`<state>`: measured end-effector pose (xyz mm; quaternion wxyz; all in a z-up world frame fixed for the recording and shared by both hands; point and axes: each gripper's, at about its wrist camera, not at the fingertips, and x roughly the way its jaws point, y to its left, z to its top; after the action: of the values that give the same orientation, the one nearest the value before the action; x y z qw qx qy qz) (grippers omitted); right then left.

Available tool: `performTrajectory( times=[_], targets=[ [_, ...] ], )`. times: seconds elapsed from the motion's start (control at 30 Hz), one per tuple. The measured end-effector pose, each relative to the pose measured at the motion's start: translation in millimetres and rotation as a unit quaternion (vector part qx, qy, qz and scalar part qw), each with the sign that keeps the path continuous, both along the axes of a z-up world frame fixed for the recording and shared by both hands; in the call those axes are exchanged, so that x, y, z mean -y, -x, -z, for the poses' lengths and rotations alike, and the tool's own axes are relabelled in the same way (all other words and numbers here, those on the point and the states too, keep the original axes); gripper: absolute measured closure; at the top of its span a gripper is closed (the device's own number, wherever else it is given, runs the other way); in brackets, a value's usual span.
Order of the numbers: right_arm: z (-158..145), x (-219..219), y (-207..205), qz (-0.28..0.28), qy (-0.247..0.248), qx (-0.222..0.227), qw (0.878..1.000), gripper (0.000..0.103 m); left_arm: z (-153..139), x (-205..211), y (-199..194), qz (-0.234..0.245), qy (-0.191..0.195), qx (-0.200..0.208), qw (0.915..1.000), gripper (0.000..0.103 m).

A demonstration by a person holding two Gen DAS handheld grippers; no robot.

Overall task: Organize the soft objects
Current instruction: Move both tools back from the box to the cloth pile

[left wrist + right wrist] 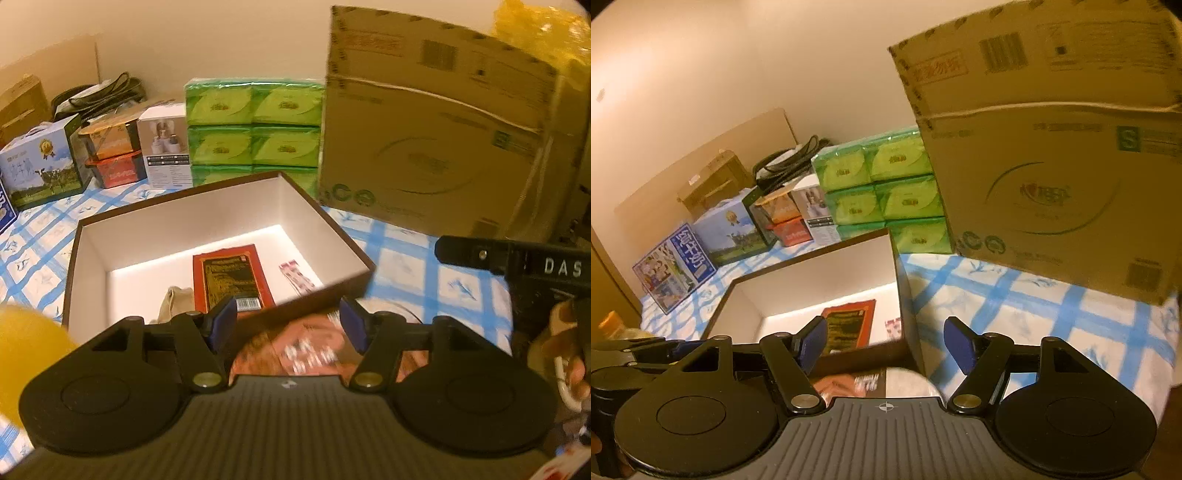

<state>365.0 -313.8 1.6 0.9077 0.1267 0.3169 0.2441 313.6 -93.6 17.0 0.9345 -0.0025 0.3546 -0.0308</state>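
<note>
An open brown box [221, 184] with white inner walls [827, 273] stands on the blue-checked cloth. On its floor lie a red-and-black packet [232, 280] [849, 325], a small pink packet [297, 275] [894, 326] and a beige soft item [175, 304]. A blurred reddish-brown packet [306, 350] [849, 382] lies in front of the box's near wall, below both grippers. My left gripper [288, 321] hovers over that near wall, open, with nothing between its blue pads. My right gripper [886, 345] is beside it at the box's near right corner, also open and holding nothing.
A large cardboard carton [424, 129] stands right of the box and stacked green tissue packs [255, 125] behind it. Several small printed boxes [40, 166] line the back left. A yellow object [22, 339] sits at the near left. Checked cloth [1052, 314] lies bare at right.
</note>
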Motion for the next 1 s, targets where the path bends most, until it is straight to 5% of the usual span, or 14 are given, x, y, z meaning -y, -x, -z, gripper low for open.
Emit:
performTrajectory(
  times=[0.4, 1.0],
  targets=[
    [-13.6, 17.3, 111.8, 0.019, -0.011, -0.01, 1.0, 0.033, -14.4, -19.4, 107.9, 0.033, 0.008, 0.007, 0.9994, 0.037],
    [1.0, 1.1, 226.6, 0.005, 0.004, -0.03, 1.0, 0.033, 3.4, -72.1, 223.0, -0.005, 0.052, -0.016, 0.9985, 0.022]
  ],
)
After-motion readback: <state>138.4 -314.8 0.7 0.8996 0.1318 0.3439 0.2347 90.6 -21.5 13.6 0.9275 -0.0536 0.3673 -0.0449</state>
